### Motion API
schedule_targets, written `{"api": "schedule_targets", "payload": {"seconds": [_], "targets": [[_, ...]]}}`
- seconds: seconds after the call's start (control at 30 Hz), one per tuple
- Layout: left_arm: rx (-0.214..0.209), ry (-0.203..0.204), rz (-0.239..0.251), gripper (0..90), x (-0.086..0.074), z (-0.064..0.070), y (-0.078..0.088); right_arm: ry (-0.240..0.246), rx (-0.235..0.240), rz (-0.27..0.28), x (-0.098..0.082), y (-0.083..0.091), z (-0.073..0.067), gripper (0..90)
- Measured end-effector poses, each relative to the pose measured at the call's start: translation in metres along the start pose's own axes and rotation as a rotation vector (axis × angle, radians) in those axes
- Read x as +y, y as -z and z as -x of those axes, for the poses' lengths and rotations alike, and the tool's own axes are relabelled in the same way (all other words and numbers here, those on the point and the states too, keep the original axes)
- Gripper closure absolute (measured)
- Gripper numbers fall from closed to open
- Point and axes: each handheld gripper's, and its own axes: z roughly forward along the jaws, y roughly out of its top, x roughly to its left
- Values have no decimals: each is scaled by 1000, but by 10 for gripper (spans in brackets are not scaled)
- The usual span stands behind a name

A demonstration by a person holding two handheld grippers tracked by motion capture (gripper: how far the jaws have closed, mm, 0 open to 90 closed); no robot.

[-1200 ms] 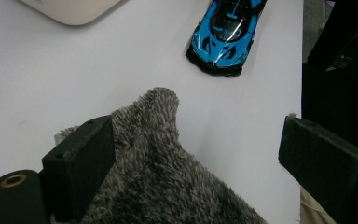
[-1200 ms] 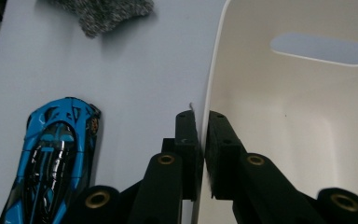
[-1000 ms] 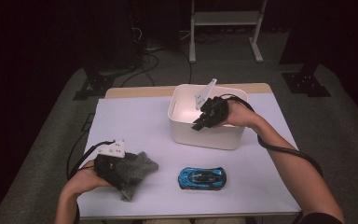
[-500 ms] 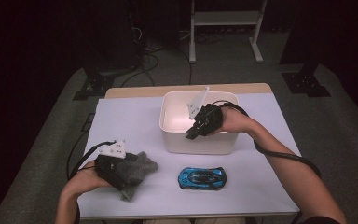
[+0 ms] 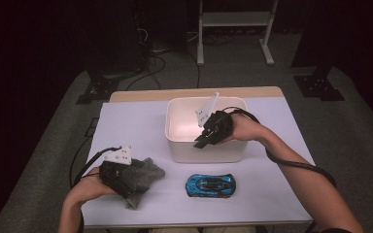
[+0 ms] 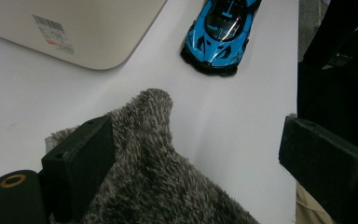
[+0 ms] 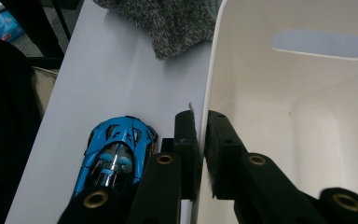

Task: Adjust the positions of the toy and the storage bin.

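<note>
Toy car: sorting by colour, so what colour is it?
The toy car is bright blue with black trim, clearest in the left gripper view.

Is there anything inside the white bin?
No, the high view shows the white bin with a bare floor inside; the blue toy car and the grey cloth lie on the table.

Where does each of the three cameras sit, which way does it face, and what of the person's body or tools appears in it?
High view: above the person's side, looking forward and down on the white table; both forearms, left tool and right tool.
Left gripper view: on the left tool, facing across the grey fuzzy cloth; its two black jaws stand apart.
Right gripper view: on the right tool, jaws clamped on the white bin wall.
Shared: all three show the blue toy car.
</note>
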Motion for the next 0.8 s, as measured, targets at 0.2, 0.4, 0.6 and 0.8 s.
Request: {"api": "schedule_targets", "payload": {"seconds": [0.2, 0.4, 0.6, 0.8], "targets": [[0, -5, -4, 98, 1, 0, 0, -54, -57, 34, 0, 9, -3, 566], [-1, -5, -4, 97, 1, 1, -2, -94, -98, 94, -2, 27, -19, 376], [5, 3, -1, 96, 1, 2, -1, -102, -119, 157, -4, 43, -45, 286], [6, 7, -4, 92, 1, 3, -3, -104, -105, 209, -14, 44, -76, 252]]}}
